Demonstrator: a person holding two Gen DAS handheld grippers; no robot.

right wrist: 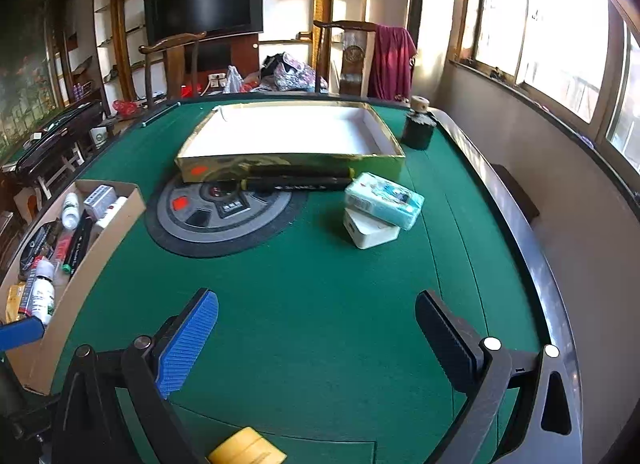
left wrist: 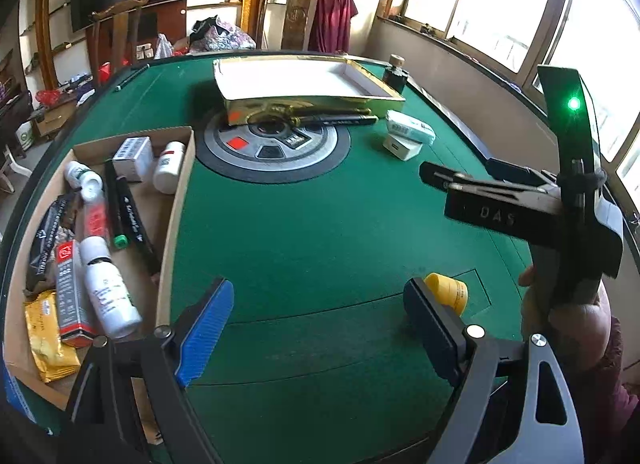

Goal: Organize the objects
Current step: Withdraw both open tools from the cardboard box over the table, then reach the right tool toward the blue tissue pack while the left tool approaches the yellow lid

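Nearest my left lens: left gripper [left wrist: 318,328], jaws spread wide, nothing between them, hanging over bare green felt at the bottom of the frame. A yellow bottle [left wrist: 448,292] lies on its side on the felt just beyond the black finger, lower right; I cannot tell whether it touches the finger.

Right wrist view: right gripper [right wrist: 316,336] likewise wide open and holding nothing, blue pad at lower left, black pad at lower right. The same yellow bottle shows at the bottom edge, below the jaws.

In the left view the right gripper appears from the side at mid right, a hand [left wrist: 576,312] wrapped around its handle, a green light glowing on the upright part.

Cardboard box [left wrist: 176,199] sits on the bench [left wrist: 320,223] at the left of the frame. Inside: white bottles, a small white carton, black marker pens, a red-and-grey box, a gold sachet, a dark packet.

Upper centre: a gold tray [right wrist: 288,163] with a white inside, overlapping the round grey centre panel [right wrist: 224,215]. Two black markers [right wrist: 296,179] lie along its near wall. To the right of them, a tissue pack [right wrist: 384,199] rests tilted on a white box [right wrist: 368,229]. A dark jar [right wrist: 418,125] with a cork stopper stands beside the tray's far right corner.
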